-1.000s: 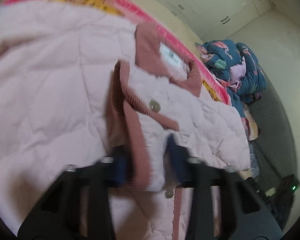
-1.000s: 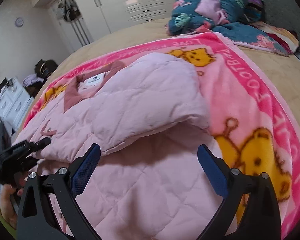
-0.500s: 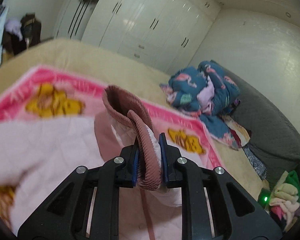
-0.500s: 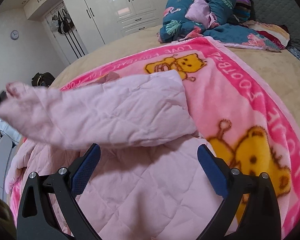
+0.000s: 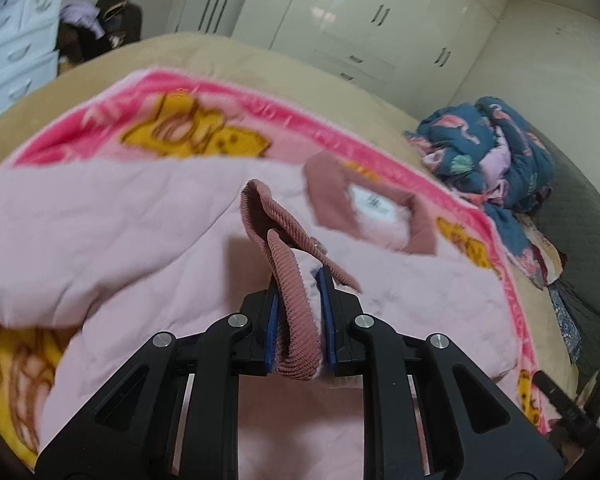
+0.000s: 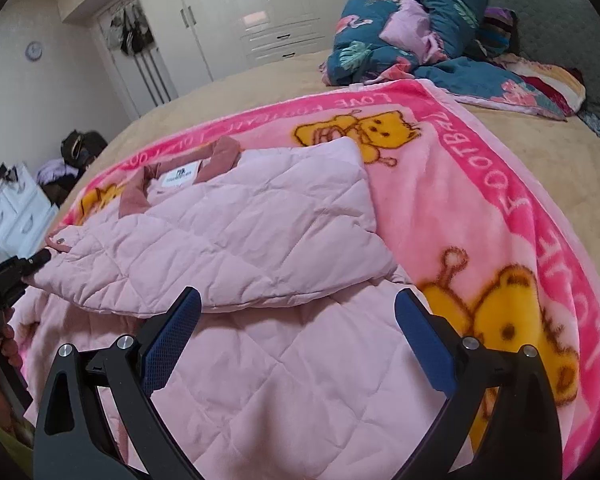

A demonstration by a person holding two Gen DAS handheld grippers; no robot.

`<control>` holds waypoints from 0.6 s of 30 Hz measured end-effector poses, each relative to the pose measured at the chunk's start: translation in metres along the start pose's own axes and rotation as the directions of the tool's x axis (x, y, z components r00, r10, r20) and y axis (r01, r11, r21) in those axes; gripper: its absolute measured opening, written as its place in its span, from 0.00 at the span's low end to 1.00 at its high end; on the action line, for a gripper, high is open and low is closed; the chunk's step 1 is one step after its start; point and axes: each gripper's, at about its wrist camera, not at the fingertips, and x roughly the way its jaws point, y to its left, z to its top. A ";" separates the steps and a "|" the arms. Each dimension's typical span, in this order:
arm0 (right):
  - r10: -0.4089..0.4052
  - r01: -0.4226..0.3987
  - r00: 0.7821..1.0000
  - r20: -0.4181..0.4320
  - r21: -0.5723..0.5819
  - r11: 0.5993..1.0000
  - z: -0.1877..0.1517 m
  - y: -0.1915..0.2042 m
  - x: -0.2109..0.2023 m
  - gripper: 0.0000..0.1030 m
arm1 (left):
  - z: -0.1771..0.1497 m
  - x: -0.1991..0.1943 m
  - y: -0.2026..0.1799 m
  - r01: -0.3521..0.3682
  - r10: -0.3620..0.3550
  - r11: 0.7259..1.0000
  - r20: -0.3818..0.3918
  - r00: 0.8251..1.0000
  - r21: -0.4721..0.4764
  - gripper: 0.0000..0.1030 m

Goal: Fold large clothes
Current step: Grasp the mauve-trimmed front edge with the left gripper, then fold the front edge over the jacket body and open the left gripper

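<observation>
Moved: a second ago the left gripper (image 5: pixel 298 332) had its jaws around the corduroy front edge of the jacket down on the spread garment; now it has that edge lifted and carried over the jacket's middle, and the collar sits farther from its camera. The right gripper's view has hardly changed.
Jacket: the pink quilted jacket (image 6: pixel 236 240) lies on the pink bear blanket (image 6: pixel 480 208), collar end toward the white wardrobe (image 6: pixel 260 12), hem end nearest the right gripper.
Collar: the dusty-pink collar (image 6: pixel 220 156) with its white label lies open and flat, on the wardrobe side of the jacket.
Left fingers: clamped narrow on the ribbed front edge (image 5: pixel 288 276), which bulges up between the blue pads.
Right fingers: the right gripper (image 6: pixel 296 336) is spread wide and holds nothing; it hangs above the hem half of the jacket.
Done so far: one side panel already lies folded across the body, its edge running from the collar toward the hem.
In hand: judged from the raised edge, the left side is being brought over toward the middle.
Left to do: lay that side down, smooth it, deal with any sleeve (hidden from here), then fold hem toward collar.
Progress: roughly early to middle.
Nearby: a heap of blue floral bedding (image 6: pixel 412 28) lies beyond the blanket, well apart from the jacket.
</observation>
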 end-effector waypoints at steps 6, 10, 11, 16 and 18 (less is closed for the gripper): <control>0.011 -0.013 1.000 -0.024 -0.079 0.997 0.011 0.016 0.014 0.94 | -0.013 0.013 0.013 -0.038 0.039 0.999 -0.039 0.998 0.023 0.11; 0.004 -0.011 0.999 -0.054 -0.140 0.990 0.021 0.034 0.032 0.94 | -0.026 0.032 0.030 -0.067 0.066 0.998 -0.107 0.992 -0.009 0.14; 0.004 -0.011 0.999 -0.050 -0.151 0.988 0.024 0.037 0.034 0.94 | -0.027 0.033 0.033 -0.067 0.065 0.998 -0.107 0.992 -0.016 0.14; 0.020 -0.033 0.997 -0.081 -0.162 0.986 0.039 0.046 0.054 0.94 | -0.029 0.031 0.031 -0.076 0.075 0.997 -0.104 0.992 0.001 0.15; 0.027 -0.042 0.994 -0.101 -0.156 0.987 0.042 0.046 0.062 0.94 | -0.029 0.031 0.032 -0.077 0.077 0.997 -0.105 0.991 0.001 0.16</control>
